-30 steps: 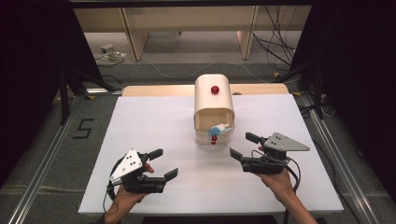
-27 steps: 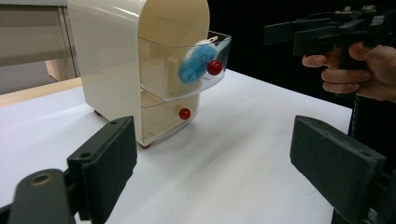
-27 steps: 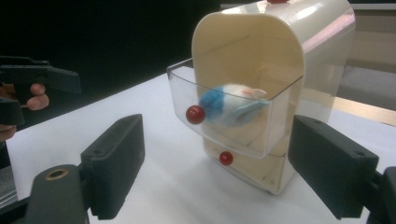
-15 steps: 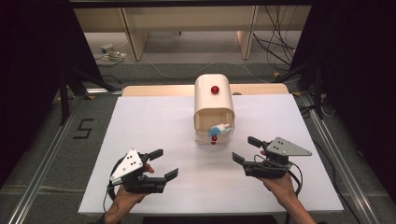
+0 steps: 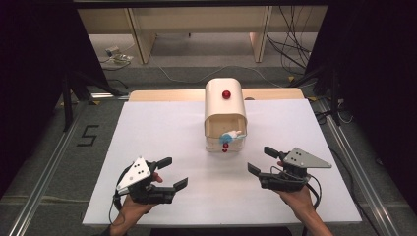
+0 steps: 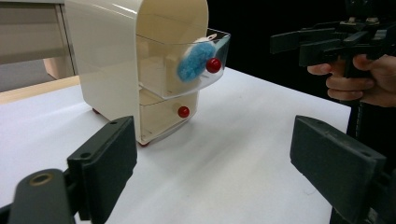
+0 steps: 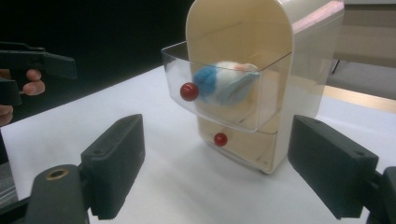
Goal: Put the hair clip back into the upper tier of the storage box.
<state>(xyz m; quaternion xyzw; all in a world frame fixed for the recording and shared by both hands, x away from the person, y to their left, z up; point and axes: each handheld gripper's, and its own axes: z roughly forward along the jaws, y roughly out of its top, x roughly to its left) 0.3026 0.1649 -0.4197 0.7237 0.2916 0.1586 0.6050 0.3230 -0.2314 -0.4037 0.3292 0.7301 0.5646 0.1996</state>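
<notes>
Standing near the desk's far edge, the cream cabinet has its upper drawer pulled out. Both the left gripper and the right gripper are wide, holding nothing.

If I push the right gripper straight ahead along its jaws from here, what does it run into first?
Most likely the open upper drawer of the cream cabinet, the one holding the blue-and-white soft toy. The right gripper is open and only bare table lies between; exact depth is unclear.

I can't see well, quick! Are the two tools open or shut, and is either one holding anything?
Left tool: open, holding nothing.
Right tool: open, holding nothing.
</notes>
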